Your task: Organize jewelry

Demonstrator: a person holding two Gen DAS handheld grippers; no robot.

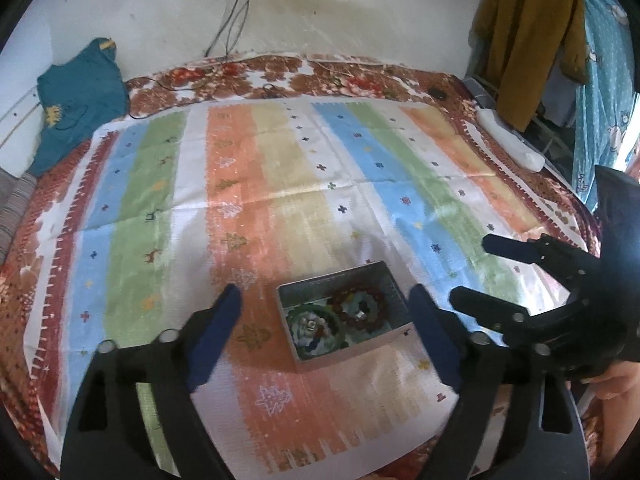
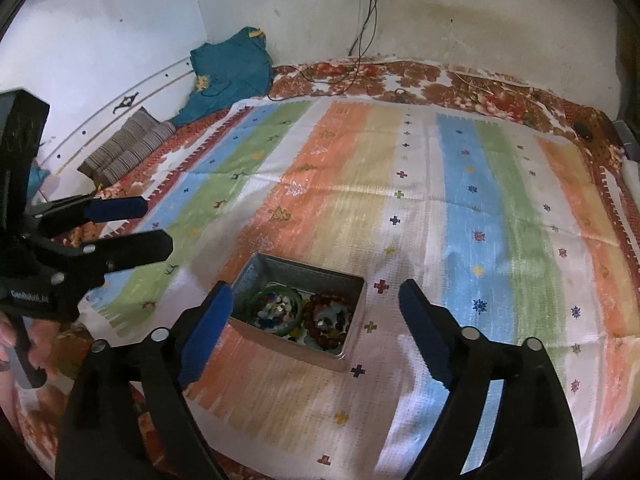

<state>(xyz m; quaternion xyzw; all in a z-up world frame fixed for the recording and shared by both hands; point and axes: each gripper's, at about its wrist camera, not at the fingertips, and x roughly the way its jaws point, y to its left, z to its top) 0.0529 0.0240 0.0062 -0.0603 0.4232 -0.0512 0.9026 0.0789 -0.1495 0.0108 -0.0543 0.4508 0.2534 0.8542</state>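
Bed (image 2: pixel 460 88) under striped mat (image 2: pixel 440 200), metal jewelry tin (image 2: pixel 352 292) on it.

The striped mat (image 2: pixel 460 208) on the bed lies bare on every side of the metal box (image 2: pixel 340 280), so a tool could pass anywhere around it. The box is open on top, its walls the only barrier to the bangle (image 2: pixel 298 300) and beaded bracelet (image 2: pixel 316 312) inside. Cables (image 1: pixel 236 12), teal cloth (image 1: pixel 80 92) and pillows (image 2: pixel 128 148) keep to the bed's far edges.
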